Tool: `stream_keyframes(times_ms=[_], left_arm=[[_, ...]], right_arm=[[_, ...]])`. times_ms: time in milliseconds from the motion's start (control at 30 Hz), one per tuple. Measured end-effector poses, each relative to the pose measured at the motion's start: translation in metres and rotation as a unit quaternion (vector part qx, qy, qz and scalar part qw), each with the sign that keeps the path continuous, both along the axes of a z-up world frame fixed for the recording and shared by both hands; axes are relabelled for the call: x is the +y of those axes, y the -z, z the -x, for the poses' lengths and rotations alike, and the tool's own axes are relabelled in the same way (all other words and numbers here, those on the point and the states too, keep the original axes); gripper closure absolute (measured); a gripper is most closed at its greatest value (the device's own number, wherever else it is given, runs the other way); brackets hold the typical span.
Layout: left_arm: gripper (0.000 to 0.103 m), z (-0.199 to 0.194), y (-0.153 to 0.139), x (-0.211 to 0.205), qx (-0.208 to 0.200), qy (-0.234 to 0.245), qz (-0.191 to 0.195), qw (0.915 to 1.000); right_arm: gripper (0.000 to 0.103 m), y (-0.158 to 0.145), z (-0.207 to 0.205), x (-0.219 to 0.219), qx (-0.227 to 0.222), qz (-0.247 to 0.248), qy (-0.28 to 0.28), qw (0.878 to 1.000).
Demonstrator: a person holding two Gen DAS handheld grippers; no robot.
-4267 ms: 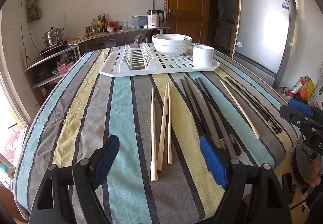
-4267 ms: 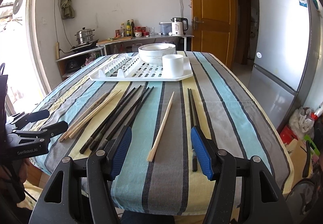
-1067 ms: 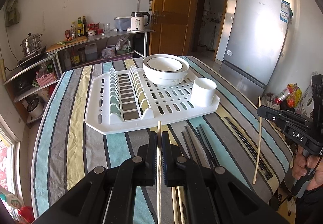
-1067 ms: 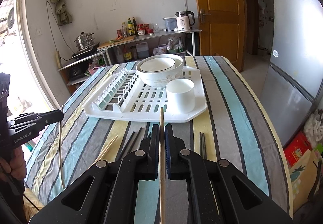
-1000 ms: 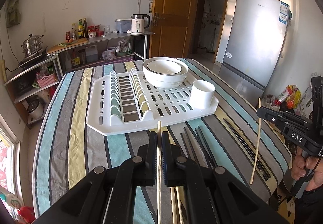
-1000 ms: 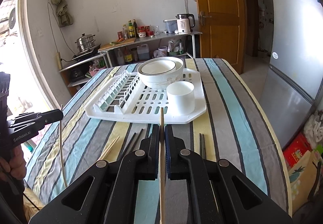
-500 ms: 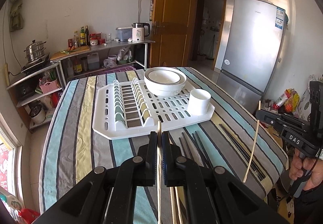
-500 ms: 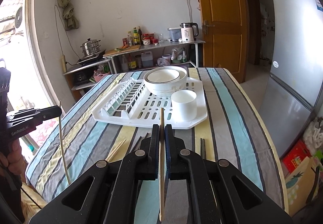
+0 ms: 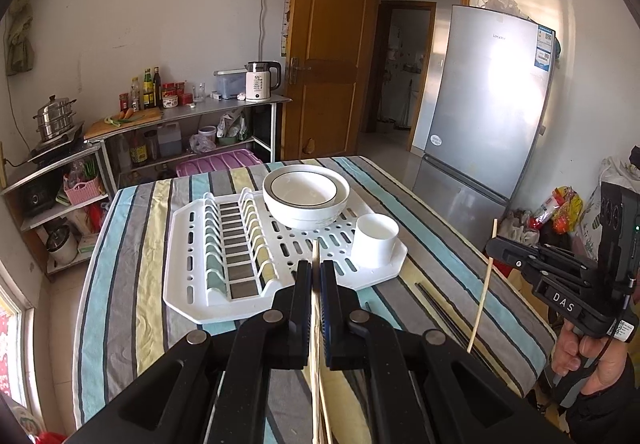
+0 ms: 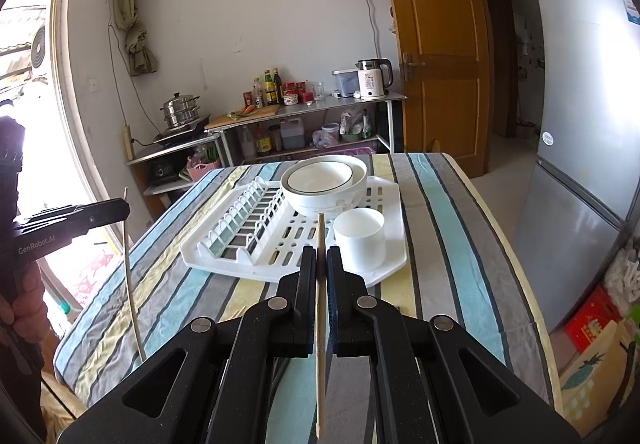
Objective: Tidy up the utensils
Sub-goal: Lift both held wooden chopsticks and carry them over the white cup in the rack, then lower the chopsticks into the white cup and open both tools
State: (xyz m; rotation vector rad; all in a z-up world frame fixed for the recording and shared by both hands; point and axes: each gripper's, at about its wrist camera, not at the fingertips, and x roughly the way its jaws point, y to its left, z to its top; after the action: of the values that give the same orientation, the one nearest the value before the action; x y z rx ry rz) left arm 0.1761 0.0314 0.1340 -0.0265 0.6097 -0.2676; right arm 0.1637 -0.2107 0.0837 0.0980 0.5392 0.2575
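**Both chopsticks are riding higher, heading for the cup**

Compared with a second ago, the left gripper (image 9: 316,276) is sitting higher: the rack (image 9: 192,284) and table (image 9: 120,308) are looking smaller and lower in the left wrist view, and more of the room is showing. The right gripper (image 10: 319,264) is barely shifting by comparison. Neither grip is changing; both pairs of jaws are staying shut as they were. My reading is that the pick-up is done and the carry toward the cup (image 9: 374,246) is under way, with nothing yet dropped in.

Going left to right in the left wrist view: the rack is lying on the striped table, its slotted section to the left, the bowl (image 9: 305,199) sitting on its far middle, the cup standing at its right corner. Dark chopsticks (image 9: 436,308) are lying on the cloth to the right of the rack. Far right, the right gripper (image 9: 493,248) is hanging in the air beside the table.

The left gripper is clamping a pale chopstick (image 9: 316,324) between closed jaws, its upper end poking just past them and appearing level with the rack's near edge. The right gripper is likewise closed on its own chopstick (image 10: 320,304), which is running steeply down below the jaws; the tip is pointing close beside the cup in the right wrist view. Both sticks are clear of the table.
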Motion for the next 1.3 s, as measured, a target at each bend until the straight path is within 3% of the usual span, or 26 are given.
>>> stream_keyframes(times_ms=[367,833,1100,1300], left_arm=[[0.099,-0.098,-0.008,-0.051,-0.007,0.029,0.036,0.9989],[0.099,-0.209,-0.027,-0.08,-0.03,0.009,0.08,0.9963],[0.099,-0.241,-0.022,-0.088,-0.04,0.008,0.102,0.994],[0.099,-0.254,0.003,-0.088,-0.026,0.01,0.108,0.9937]], right_arm=[[0.098,-0.017,-0.057,-0.022,-0.021,-0.023,0.016,0.999],[0.098,-0.042,-0.133,-0.037,-0.057,-0.055,0.026,0.997],[0.098,-0.042,-0.16,-0.04,-0.071,-0.068,0.027,0.995],[0.098,-0.021,-0.177,-0.035,-0.057,-0.07,0.028,0.996]])
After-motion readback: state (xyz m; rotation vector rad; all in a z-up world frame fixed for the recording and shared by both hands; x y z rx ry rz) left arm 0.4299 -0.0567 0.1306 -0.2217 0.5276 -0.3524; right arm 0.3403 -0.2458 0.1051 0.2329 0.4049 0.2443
